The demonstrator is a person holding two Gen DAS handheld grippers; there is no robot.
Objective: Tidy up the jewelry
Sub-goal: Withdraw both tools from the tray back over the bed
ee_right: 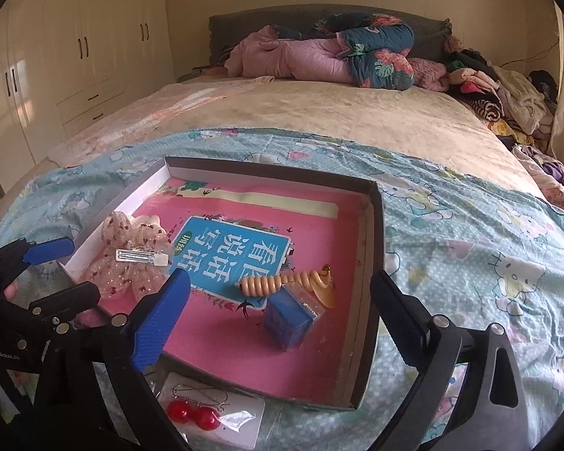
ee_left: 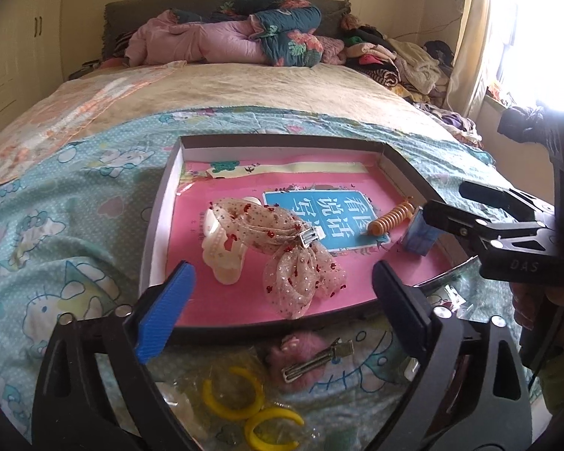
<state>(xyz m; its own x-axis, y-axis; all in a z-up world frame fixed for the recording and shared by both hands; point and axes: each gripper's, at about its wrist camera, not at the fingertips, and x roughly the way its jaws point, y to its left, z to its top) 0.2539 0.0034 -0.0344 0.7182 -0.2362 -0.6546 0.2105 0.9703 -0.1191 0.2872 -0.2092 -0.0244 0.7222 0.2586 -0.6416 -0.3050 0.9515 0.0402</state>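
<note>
A shallow box (ee_left: 158,225) with a pink book cover as its floor lies on the bed; it also shows in the right wrist view (ee_right: 374,263). In it lie a beige mesh bow hair clip (ee_left: 282,240) (ee_right: 131,255), a cream claw clip (ee_left: 225,251), an orange spiral hair tie (ee_left: 391,218) (ee_right: 278,282) and a small blue box (ee_left: 419,235) (ee_right: 291,319). In front of the box lie yellow hoop earrings (ee_left: 244,406), a pink fuzzy clip (ee_left: 308,357) and red ball earrings on a card (ee_right: 195,413). My left gripper (ee_left: 282,300) is open and empty above the box's near edge. My right gripper (ee_right: 278,315) is open, with the small blue box between its fingers.
The bed has a Hello Kitty sheet (ee_left: 56,225) and a beige blanket (ee_right: 319,120). Folded quilts (ee_left: 244,34) and a clothes pile (ee_left: 394,60) lie at the headboard. White wardrobes (ee_right: 75,49) stand at left, a bright window (ee_left: 537,37) at right.
</note>
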